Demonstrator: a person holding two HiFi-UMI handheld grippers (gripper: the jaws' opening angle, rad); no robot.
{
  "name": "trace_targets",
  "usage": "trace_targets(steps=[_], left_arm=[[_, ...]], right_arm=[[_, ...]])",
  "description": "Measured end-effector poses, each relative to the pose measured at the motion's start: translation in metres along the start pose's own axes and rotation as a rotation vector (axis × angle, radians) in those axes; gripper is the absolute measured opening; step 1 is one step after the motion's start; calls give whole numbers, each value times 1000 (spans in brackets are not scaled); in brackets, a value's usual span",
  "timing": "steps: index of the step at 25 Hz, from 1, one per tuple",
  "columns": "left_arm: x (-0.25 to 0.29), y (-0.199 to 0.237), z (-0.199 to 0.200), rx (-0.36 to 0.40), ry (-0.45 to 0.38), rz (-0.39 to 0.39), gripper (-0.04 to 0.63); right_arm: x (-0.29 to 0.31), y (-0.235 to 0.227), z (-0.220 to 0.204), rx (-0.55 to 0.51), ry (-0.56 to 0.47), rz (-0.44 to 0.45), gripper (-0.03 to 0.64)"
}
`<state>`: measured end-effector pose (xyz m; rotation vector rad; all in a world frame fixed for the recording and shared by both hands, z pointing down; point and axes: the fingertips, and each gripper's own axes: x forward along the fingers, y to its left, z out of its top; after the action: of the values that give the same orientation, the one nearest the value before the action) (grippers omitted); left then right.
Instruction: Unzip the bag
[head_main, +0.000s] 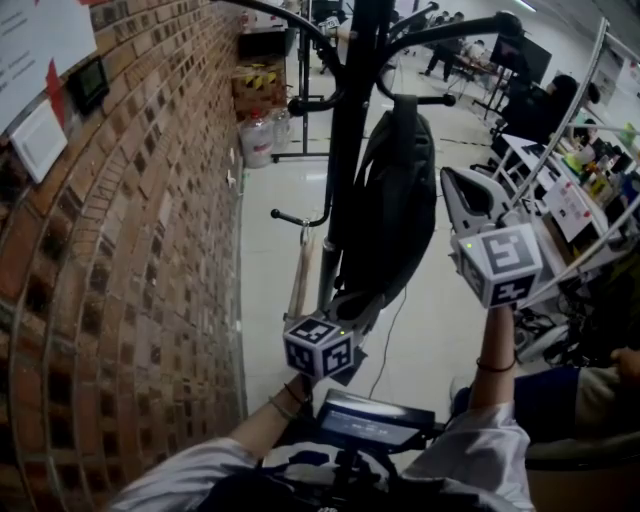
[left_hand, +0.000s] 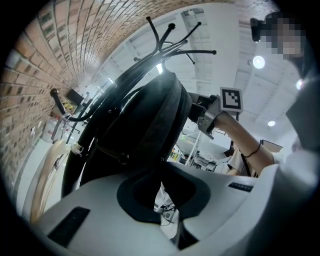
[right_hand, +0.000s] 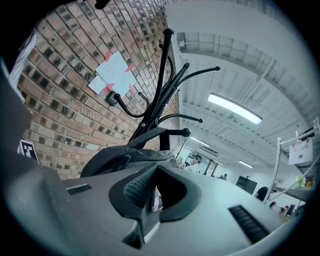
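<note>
Head view: a black bag (head_main: 395, 200) hangs from a black coat rack (head_main: 350, 120) beside a brick wall (head_main: 130, 250). The left claw (head_main: 355, 310) reaches up from below and meets the bag's bottom edge. The right claw (head_main: 455, 190) is held to the right of the bag, near its upper half but not touching it.

Left gripper view: the bag (left_hand: 145, 125) fills the centre, hanging from the rack (left_hand: 170, 40). The left claw (left_hand: 162, 192) appears clamped on a dark fold at the bag's lower end, with a sliver of light beneath. The right claw (left_hand: 210, 115) shows beyond the bag's far side.

Right gripper view: the right claw (right_hand: 152, 197) stands slightly apart with nothing between its pads. The top of the bag (right_hand: 130, 157) lies just past it, under the rack's hooks (right_hand: 160, 75). A small tab there may be a zipper pull, though it is too small to be sure.

The step in hand looks like the approach: the bag is steadied from below and the zipper is not yet gripped. The next move calls for bringing the right claw onto the pull and closing on it.
</note>
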<state>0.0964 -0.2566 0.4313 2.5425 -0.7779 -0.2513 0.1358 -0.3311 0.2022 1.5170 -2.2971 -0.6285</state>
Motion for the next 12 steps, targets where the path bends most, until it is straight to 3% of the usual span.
trace_targets(steps=[12], left_arm=[[3,16,-26,26,72,46,3]], right_arm=[[2,4,-9,25,16,10,-2]])
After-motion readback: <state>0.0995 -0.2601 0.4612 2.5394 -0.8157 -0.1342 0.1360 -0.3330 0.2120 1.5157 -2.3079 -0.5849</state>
